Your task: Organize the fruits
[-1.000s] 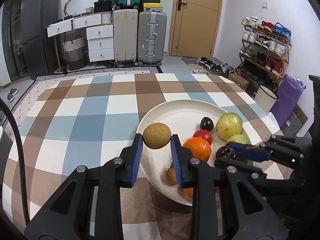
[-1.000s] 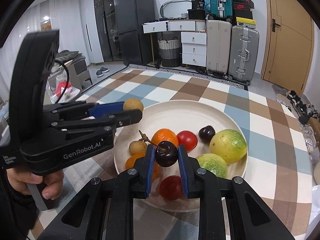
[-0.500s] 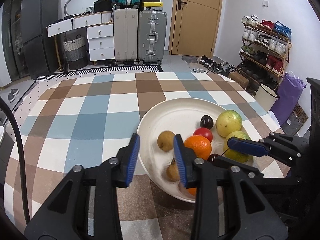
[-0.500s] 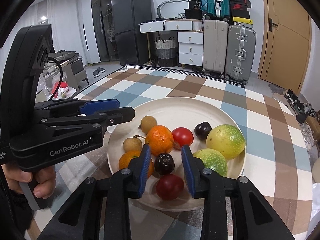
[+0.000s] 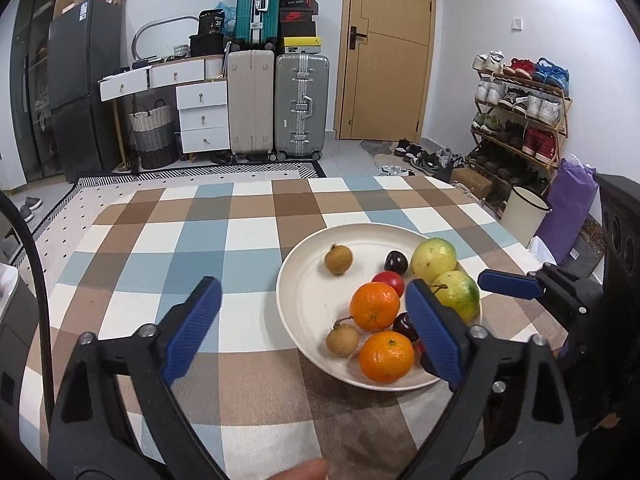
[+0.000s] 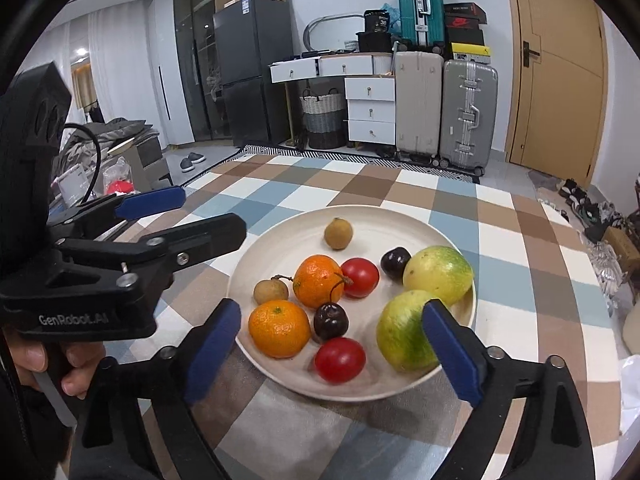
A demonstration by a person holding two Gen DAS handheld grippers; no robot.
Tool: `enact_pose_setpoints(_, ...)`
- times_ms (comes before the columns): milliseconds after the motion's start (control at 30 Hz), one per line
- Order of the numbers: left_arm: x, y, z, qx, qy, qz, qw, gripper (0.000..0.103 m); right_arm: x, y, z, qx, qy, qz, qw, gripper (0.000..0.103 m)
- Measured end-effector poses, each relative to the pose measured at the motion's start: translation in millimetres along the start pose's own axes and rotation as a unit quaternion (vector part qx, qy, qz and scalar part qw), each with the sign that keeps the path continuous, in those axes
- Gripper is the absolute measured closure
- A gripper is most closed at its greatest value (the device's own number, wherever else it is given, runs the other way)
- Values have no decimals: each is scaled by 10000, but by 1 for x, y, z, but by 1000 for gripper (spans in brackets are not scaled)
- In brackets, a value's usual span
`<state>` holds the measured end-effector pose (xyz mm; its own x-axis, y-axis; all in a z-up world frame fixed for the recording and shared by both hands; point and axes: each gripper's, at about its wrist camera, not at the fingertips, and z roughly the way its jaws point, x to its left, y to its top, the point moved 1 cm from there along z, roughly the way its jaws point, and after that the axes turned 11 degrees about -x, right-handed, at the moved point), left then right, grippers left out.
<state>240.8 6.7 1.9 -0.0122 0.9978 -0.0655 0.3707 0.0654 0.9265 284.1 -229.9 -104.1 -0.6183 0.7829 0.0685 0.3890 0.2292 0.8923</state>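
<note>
Both jaws opening, nothing between them. Left gripper [image 5: 316, 328] and right gripper [image 6: 332, 354] hover at the near rim of the plate [image 6: 280, 248] on the checked bench; all fruits lie in it. Lift clear gently, avoid nudging the cherry [image 6: 330, 321].

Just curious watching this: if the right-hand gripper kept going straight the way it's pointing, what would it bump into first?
Probably the stemmed dark cherry on the plate, midway ahead of the right gripper, whose jaws are opening with nothing gripped; depth is unclear.

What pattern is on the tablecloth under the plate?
The tablecloth has brown, blue and white checks; the left wrist view shows it best.
</note>
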Motion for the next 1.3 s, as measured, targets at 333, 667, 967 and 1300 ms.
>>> enact_pose_setpoints(333, -7, -13, -40, -210, 11, 19, 9998, 1, -11, -5, -38, -292, 4, 181, 9994, 1)
enact_pose_setpoints(667, -3, -35, -69, -348, 75, -171, 9992, 1, -7, -16, -71, -637, 34, 103, 9979, 1)
enact_pose_setpoints(967, 2, -45, -87, -633, 127, -293, 9975, 1, -8, -24, -86, -952, 8, 114, 9954, 1)
enact_pose_setpoints(1300, -1, -46, -87, -682, 180, -230, 9972, 1, -11, -29, -90, -1130, 5, 172, 9934, 1)
